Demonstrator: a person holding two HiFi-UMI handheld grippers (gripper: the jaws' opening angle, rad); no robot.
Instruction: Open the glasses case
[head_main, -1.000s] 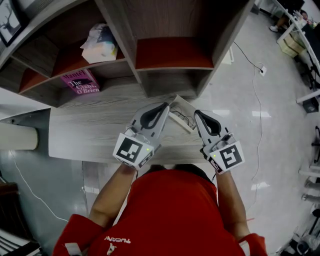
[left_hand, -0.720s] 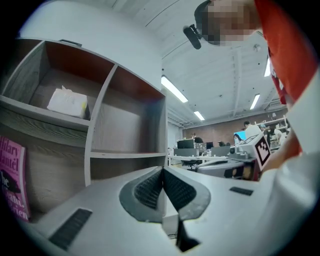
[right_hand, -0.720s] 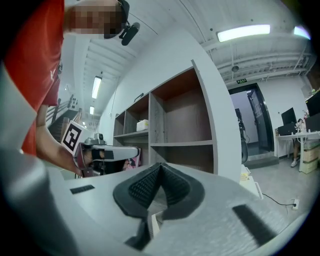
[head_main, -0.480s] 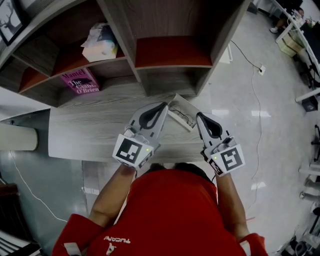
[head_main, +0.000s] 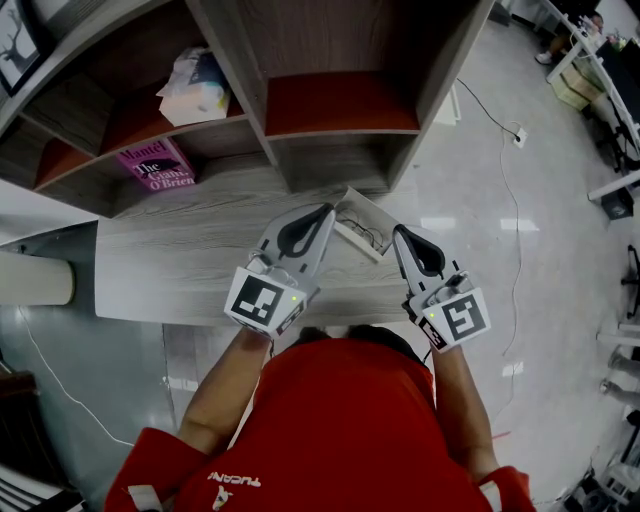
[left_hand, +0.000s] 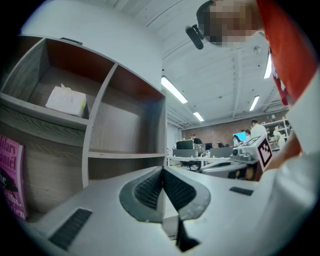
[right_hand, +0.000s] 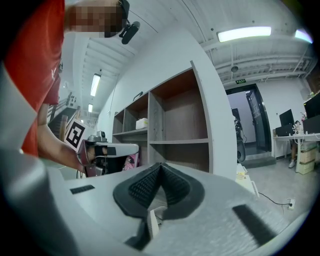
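Note:
A white glasses case (head_main: 352, 213) lies open on the wooden desk (head_main: 180, 255), and dark glasses (head_main: 368, 238) show inside it. My left gripper (head_main: 328, 211) is shut, with its tip at the case's left end. My right gripper (head_main: 397, 231) is shut too and sits just right of the case's near corner. In the left gripper view the ribbed pads (left_hand: 150, 189) meet, and a white part of the case (left_hand: 170, 224) shows below them. In the right gripper view the pads (right_hand: 145, 187) are also together, above a white edge of the case (right_hand: 159, 214). Whether either tip pinches the case is hidden.
A shelf unit (head_main: 340, 105) with red-backed compartments stands right behind the case. To the left it holds a pink book (head_main: 155, 165) and a tissue pack (head_main: 197, 88). A cable (head_main: 505, 200) runs over the glossy floor on the right. The desk's near edge is at my body.

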